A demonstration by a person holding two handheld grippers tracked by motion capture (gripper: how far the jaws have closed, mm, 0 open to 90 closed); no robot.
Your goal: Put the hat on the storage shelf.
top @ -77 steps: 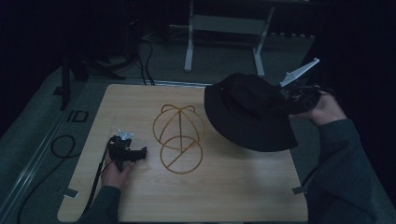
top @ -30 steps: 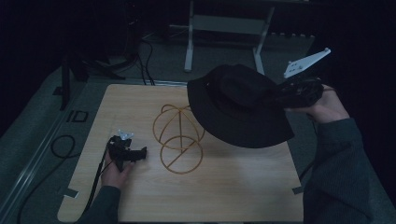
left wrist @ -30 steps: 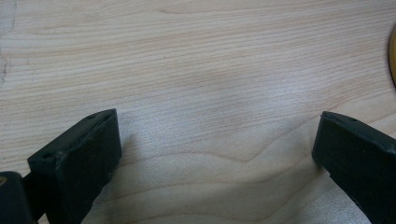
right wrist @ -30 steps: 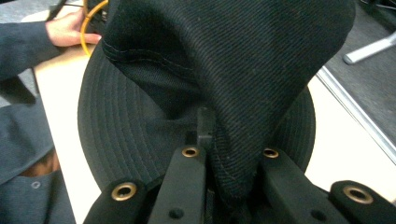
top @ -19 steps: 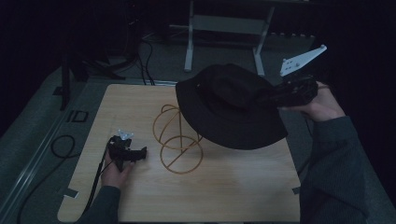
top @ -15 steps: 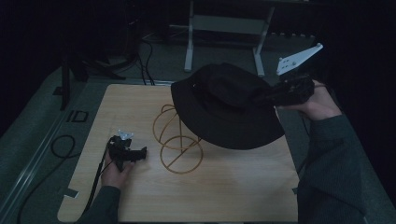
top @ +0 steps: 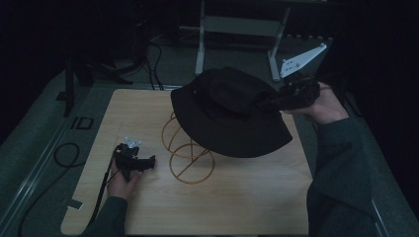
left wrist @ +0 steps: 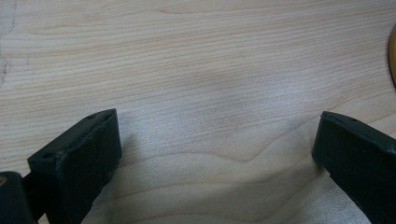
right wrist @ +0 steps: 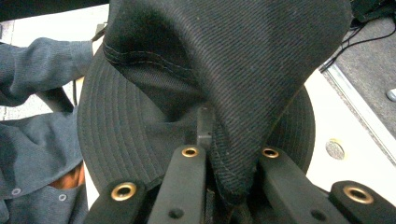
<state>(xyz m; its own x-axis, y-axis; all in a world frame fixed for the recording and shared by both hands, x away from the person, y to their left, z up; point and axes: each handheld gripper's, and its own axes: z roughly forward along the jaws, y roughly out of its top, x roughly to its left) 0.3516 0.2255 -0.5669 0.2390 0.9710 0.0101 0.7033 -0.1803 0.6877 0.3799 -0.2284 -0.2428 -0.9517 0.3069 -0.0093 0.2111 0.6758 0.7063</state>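
High view: the right gripper (top: 276,100), at right of centre, is clamped on the hat (top: 225,111), held above the wire stand (top: 185,150). Lower left, the left gripper (top: 141,163) rests on the table (top: 247,207), jaws apart.

High view looks forward and down over the whole table (top: 237,207). Left gripper view sits close above that table's wood; right gripper view faces the hat (right wrist: 261,70) closely.

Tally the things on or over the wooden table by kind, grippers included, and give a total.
Black bucket hat: 1
Wire hat stand: 1
Grippers: 2, the left gripper and the right gripper
Total: 4
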